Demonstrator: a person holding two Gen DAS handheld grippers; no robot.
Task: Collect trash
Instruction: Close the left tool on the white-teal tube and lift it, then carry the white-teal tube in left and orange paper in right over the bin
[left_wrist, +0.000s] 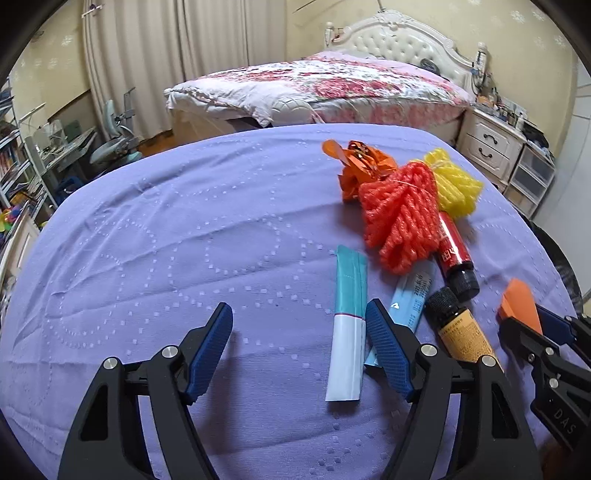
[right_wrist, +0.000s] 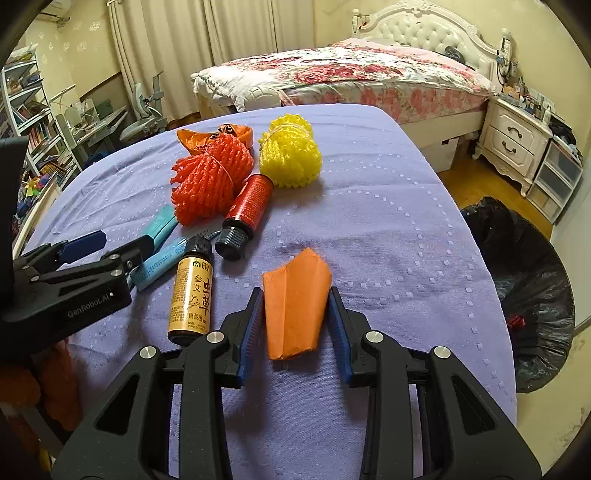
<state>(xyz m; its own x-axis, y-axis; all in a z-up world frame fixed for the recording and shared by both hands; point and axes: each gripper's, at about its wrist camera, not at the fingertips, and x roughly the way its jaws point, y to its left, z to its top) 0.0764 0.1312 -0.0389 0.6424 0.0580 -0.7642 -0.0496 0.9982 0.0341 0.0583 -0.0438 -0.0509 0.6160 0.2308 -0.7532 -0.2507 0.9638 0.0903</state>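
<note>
Trash lies on a purple-clothed table (right_wrist: 388, 229). My right gripper (right_wrist: 295, 321) is shut on a folded orange paper (right_wrist: 295, 306), which also shows in the left wrist view (left_wrist: 519, 302). My left gripper (left_wrist: 299, 328) is open and empty; its right finger rests over a teal-and-white sachet (left_wrist: 349, 321) and a light blue sachet (left_wrist: 410, 299). Beside them lie a yellow-labelled bottle (right_wrist: 192, 291), a red bottle (right_wrist: 247, 214), a red foam net (right_wrist: 207, 181), a yellow foam net (right_wrist: 290, 151) and an orange wrapper (right_wrist: 207, 138).
A bin lined with a black bag (right_wrist: 528, 280) stands on the floor right of the table. A bed (right_wrist: 351, 77) and white nightstand (right_wrist: 513, 144) are behind. Shelves and a desk (right_wrist: 33, 122) are at the left.
</note>
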